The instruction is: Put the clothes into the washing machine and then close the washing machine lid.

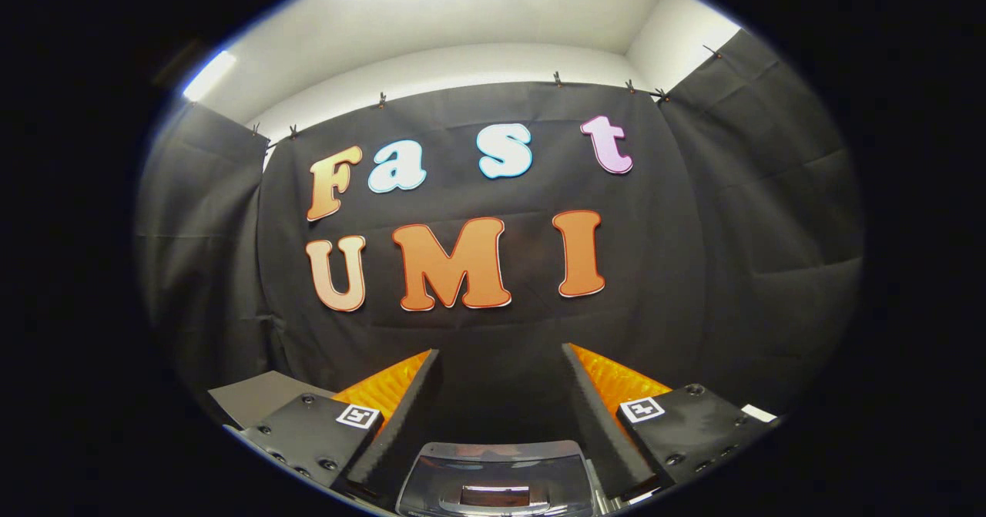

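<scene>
Gripper [501, 363] held level, fingers spread wide, nothing between them. Just below and between the fingers, a translucent grey lid-like part [497, 475], probably the washing machine. Beyond, the black cloth wall [693, 270]. No clothes seen here. Likely soft, light and limp; best pinched at a bunched fold.

One cam only, riding on the gripper [501, 363] and looking fwd along its two fingers [400, 409], which stand spread apart with nothing between them. It's pitched level to slightly up, facing the booth's black cloth wall [501, 324] head-on, w/ white ceiling [477, 16] above (fisheye bends the cloth's top edge). Washing machine lid [497, 471] sits close under the lens, between the finger bases. The wall is well beyond the fingertips.
</scene>
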Demonstrator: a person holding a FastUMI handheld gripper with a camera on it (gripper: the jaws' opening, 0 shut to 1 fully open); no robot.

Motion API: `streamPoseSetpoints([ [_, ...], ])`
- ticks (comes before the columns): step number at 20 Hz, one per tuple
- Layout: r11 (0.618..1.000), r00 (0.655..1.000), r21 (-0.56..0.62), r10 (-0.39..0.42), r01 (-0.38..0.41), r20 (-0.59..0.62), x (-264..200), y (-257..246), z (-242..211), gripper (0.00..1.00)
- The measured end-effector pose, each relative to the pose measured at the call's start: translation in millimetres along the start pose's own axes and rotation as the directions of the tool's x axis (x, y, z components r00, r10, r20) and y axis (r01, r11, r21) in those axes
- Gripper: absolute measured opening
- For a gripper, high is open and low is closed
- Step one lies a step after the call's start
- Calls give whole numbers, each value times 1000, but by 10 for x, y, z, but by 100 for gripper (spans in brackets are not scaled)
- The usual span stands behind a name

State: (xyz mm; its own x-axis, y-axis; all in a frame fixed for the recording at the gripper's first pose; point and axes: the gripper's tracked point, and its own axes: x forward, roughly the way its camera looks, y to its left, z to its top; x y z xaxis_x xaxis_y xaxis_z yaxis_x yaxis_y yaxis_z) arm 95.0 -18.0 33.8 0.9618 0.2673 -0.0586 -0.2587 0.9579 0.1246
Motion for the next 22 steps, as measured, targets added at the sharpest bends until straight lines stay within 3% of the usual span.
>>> streamPoseSetpoints([
  [22,998,998,32,-56,56,-17,8,-81,-174,98],
])
